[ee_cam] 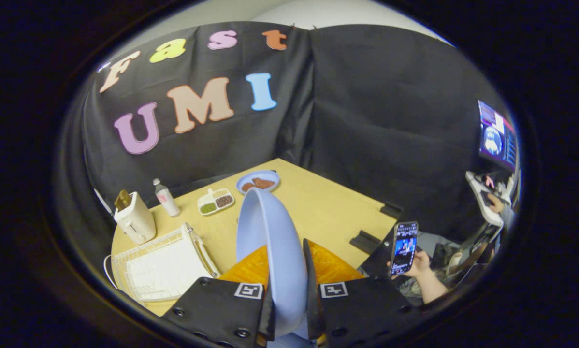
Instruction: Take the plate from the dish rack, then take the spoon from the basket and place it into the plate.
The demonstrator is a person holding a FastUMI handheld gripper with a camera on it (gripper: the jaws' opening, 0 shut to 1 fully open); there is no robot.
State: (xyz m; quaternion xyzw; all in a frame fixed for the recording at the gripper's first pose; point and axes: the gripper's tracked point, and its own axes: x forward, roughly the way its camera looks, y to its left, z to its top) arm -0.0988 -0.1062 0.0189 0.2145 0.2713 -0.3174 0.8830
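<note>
Gripper view: gripper (289,309) is clamping the plate (270,251), both fingers pressing on its lower rim w/ the plate standing on edge btwn them, its long axis running straight ahead and up from the fingers. So step 1 looks done; plate is out of the dish rack (161,266), which is sitting low and left of the fingers, near. An orange basket (333,268) is lying directly under and just beyond the fingers, partly hidden by the plate; spoon can't be made out. Judging next move: plate needs laying flat on the table (318,203) ahead, prob. on bare wood beyond the basket. To the right, a hand is holding up a phone (404,247). Farther left: toaster (134,217), bottle (166,197); farther ahead: snack tray (215,201), then a second plate (258,181) w/ food.
</note>
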